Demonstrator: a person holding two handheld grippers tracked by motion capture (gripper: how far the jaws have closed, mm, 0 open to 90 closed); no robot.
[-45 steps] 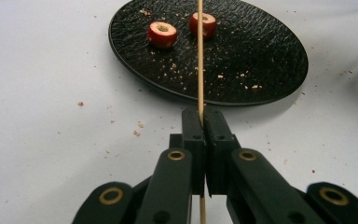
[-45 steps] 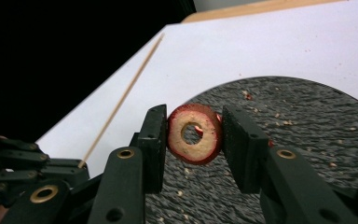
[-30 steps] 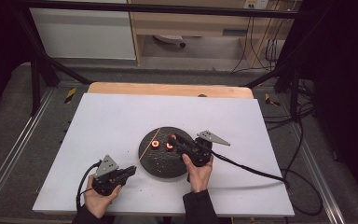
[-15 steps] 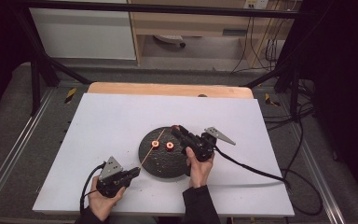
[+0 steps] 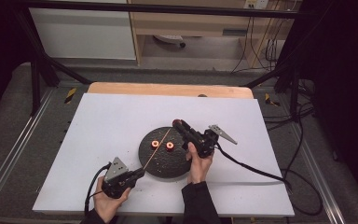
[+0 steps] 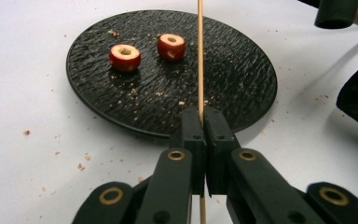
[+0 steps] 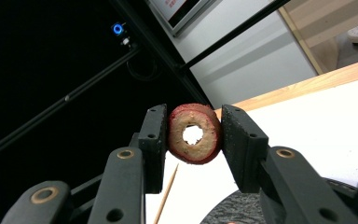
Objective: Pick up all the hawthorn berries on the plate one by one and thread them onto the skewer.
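Skewering cored fruit rings: one ring picked up, none threaded yet, two left on the plate.

High view: our right gripper is lifted over the far edge of the black plate, up and farther out than half a second ago, when it sat low by the rings; our left gripper sits near the plate's near-left edge, barely moved, the wooden skewer running forward from its jaws across the plate. Two red rings lie just right of the skewer line.
Left gripper view: jaws closed tight on the skewer; both rings sit ahead and left of the tips.
Right gripper view: jaws clamp a cored fruit ring flat-on, hole clear, skewer tip just below it. We judge threading comes next.
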